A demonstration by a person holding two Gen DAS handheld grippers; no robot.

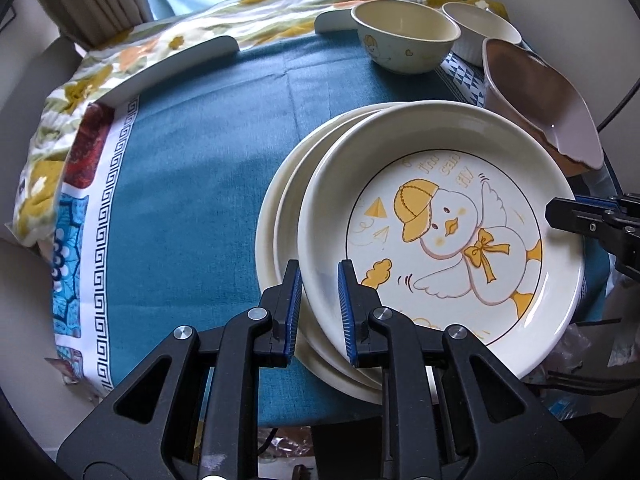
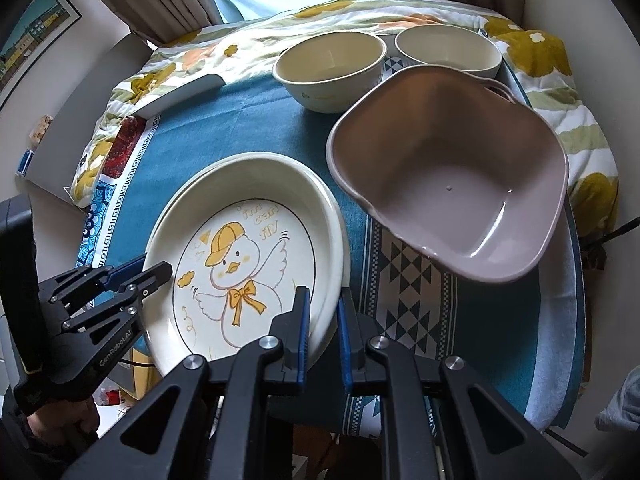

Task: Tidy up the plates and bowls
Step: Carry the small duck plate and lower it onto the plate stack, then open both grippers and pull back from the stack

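A cream plate with a yellow-capped duck drawing (image 1: 440, 220) (image 2: 248, 208) lies on top of two plain cream plates (image 1: 276, 216), shifted right of them. My left gripper (image 1: 319, 270) is shut on the duck plate's near-left rim and shows in the right wrist view at that same edge (image 2: 154, 266). My right gripper (image 2: 323, 294) is shut on the opposite rim, seen from the left wrist as a black finger at the plate's right side (image 1: 560, 216). A duck-print cream bowl (image 1: 404, 40) (image 2: 330, 68) and a white bowl (image 1: 480, 28) (image 2: 448, 54) stand at the back.
A mauve plastic basin (image 2: 448, 184) (image 1: 536, 96) sits tilted right of the plates. The teal cloth (image 1: 200, 160) covers the table over a flowered quilt (image 1: 80, 80). A flat white piece (image 1: 176, 68) lies at the cloth's far-left edge. A hand (image 2: 60, 420) holds the left gripper.
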